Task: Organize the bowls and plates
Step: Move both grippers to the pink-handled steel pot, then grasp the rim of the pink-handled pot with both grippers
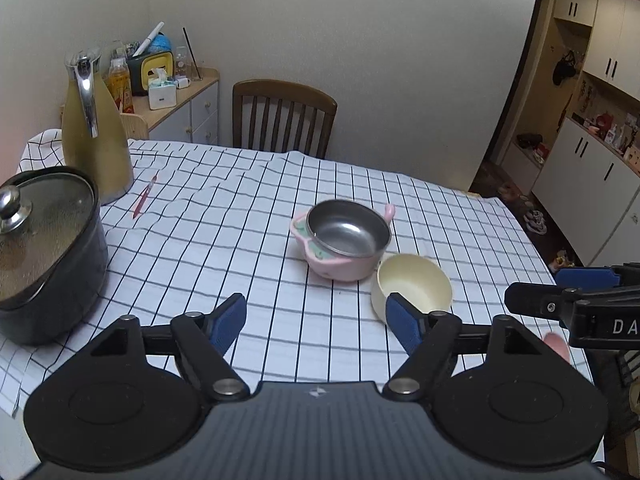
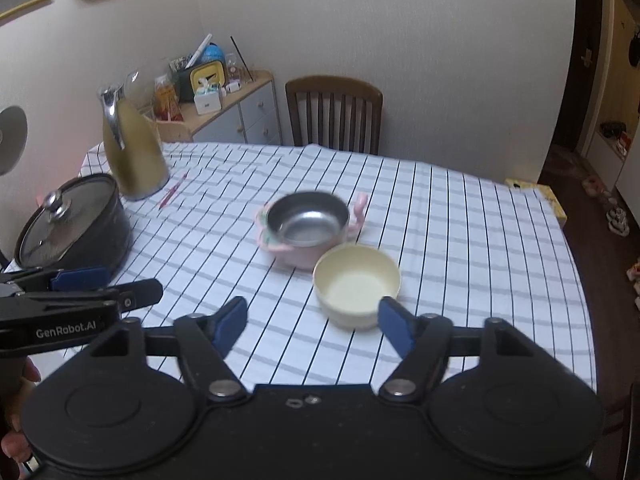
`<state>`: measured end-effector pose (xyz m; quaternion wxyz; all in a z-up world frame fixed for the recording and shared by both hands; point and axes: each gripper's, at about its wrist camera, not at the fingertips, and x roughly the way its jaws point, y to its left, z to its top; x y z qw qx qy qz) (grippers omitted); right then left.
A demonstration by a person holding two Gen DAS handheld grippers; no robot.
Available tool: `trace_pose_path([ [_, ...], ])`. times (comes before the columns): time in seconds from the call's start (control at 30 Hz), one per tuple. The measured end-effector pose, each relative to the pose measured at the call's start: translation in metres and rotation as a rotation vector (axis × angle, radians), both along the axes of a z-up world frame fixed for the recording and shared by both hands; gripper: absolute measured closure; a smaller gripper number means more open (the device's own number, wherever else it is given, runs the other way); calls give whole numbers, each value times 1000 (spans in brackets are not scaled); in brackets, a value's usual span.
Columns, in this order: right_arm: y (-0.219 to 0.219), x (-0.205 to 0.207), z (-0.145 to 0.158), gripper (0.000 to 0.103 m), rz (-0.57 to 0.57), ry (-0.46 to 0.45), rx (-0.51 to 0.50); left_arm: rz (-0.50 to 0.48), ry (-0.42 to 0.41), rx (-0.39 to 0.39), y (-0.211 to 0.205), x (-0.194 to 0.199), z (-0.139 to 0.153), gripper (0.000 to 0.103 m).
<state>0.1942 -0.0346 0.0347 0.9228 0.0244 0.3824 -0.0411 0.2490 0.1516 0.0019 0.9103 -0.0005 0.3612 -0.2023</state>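
A steel bowl (image 1: pixel 349 231) (image 2: pixel 308 221) sits tilted inside a pink bowl (image 1: pixel 340 266) (image 2: pixel 298 258) with a small handle, near the middle of the checked tablecloth. A cream bowl (image 1: pixel 414 282) (image 2: pixel 356 284) stands just in front and to the right of them. My left gripper (image 1: pixel 318 322) hovers above the cloth, open, nothing between its blue pads; its right pad overlaps the cream bowl's near rim in the picture. My right gripper (image 2: pixel 314 324) is open too and holds nothing, with the cream bowl just beyond its right pad. Each gripper shows at the side of the other's view.
A black pot with a glass lid (image 1: pixel 44 252) (image 2: pixel 72 224) and a tall yellow-green jug (image 1: pixel 94 128) (image 2: pixel 132 148) stand at the left. A red pen (image 1: pixel 145 197) lies by the jug. A wooden chair (image 1: pixel 284 118) is at the far side, a cluttered cabinet (image 1: pixel 180 100) behind it.
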Motion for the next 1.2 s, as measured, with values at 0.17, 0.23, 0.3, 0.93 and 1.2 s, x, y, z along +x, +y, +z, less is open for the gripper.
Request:
trace_pose_path([
  [0.17, -14, 30, 6, 9, 10, 6, 8, 5, 35, -9, -15, 29, 3, 26],
  [0.23, -19, 44, 8, 5, 14, 19, 14, 12, 43, -5, -22, 41, 4, 26],
  [0.3, -26, 58, 11, 4, 9, 24, 10, 27, 44, 5, -29, 52, 5, 26],
  [0.93, -85, 196, -32, 2, -56, 195, 49, 121, 187, 123, -97, 170, -43, 26],
  [1.2, -90, 235, -75, 7, -60, 280, 100, 179, 269, 150, -107, 204, -86, 26],
])
